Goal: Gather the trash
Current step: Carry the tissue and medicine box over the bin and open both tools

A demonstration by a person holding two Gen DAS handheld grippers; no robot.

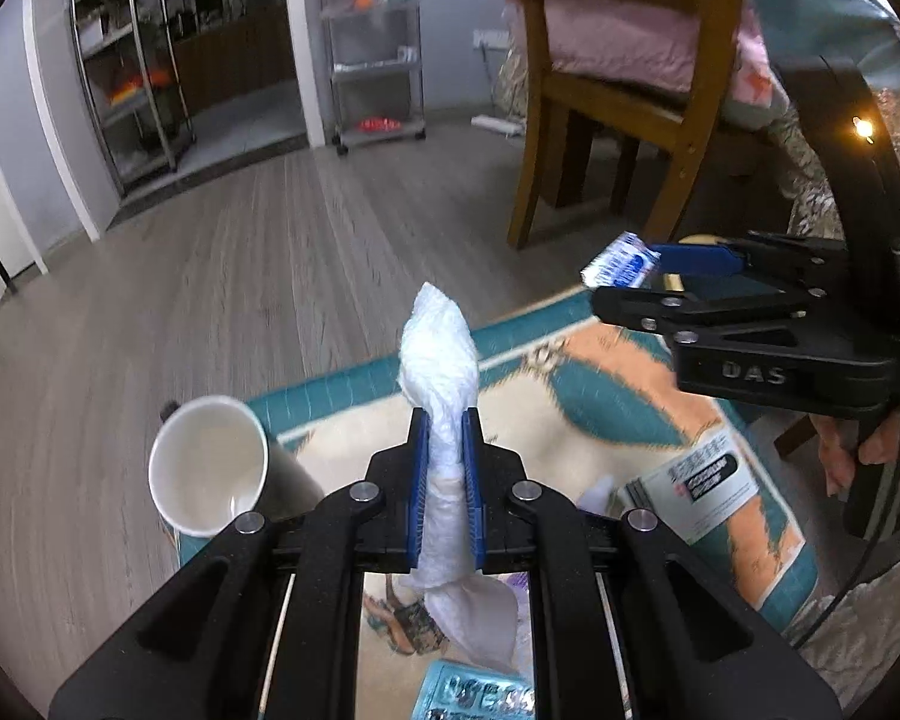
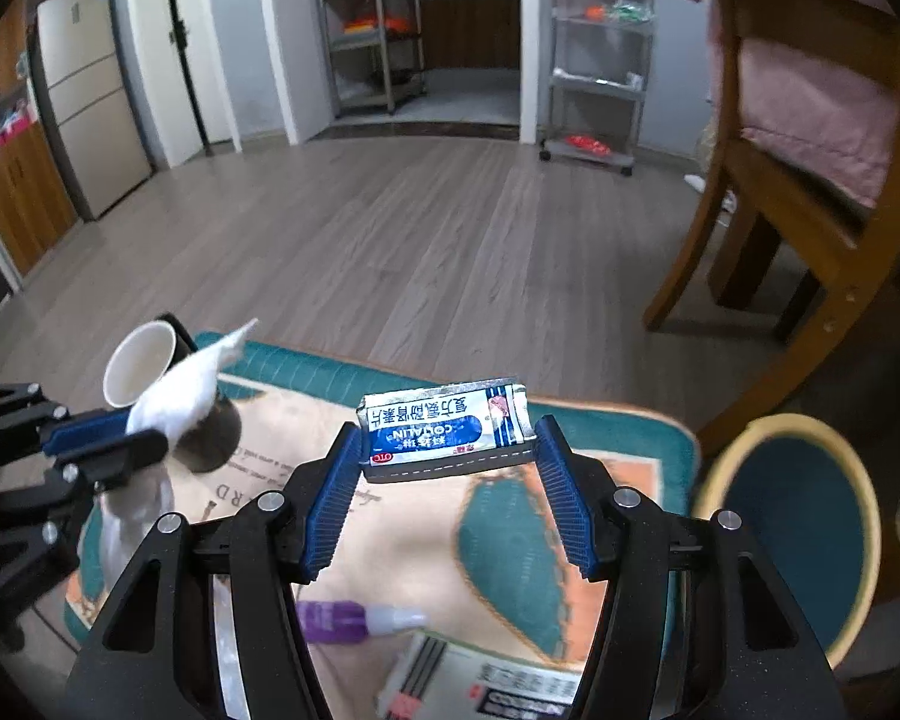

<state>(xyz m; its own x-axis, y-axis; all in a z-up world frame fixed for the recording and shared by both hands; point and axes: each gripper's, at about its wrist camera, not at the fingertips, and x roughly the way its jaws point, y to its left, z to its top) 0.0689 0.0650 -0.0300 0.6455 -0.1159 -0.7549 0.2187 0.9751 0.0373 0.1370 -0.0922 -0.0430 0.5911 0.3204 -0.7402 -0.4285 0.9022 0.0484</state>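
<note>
Left gripper (image 1: 445, 480): my blue pads are clamped tight on a twisted white tissue (image 1: 441, 354); it sticks up past the tips and trails down behind them.
Right gripper (image 2: 447, 486): my pads press on the two short ends of a blue-and-white medicine box (image 2: 447, 429), which spans the gap crosswise, printed face toward the lens.
Box condition: crumpled, silver edge showing along the top.
Height: both catches are up off the rug (image 2: 402, 516), nothing under them but air.
Side by side: from the left camera I see my right gripper at the right edge, the box poking out of its tips; from the right camera my left gripper sits at the left edge with the tissue.
Paper cup (image 1: 210, 465): white, tipped with its mouth toward the left lens, at the rug's corner just left of my left fingers.
On the rug below: a purple tube (image 2: 336, 621) with a clear cap, a grey-and-white printed carton (image 2: 486, 684), and a blue blister pack (image 1: 480, 693) at the bottom of the left view.
Bin (image 2: 792, 534): round, cream rim, dark teal inside, just right of the rug.
Room: grey plank floor (image 2: 390, 228), wooden chair (image 2: 810, 180) with a pink cushion at right.
</note>
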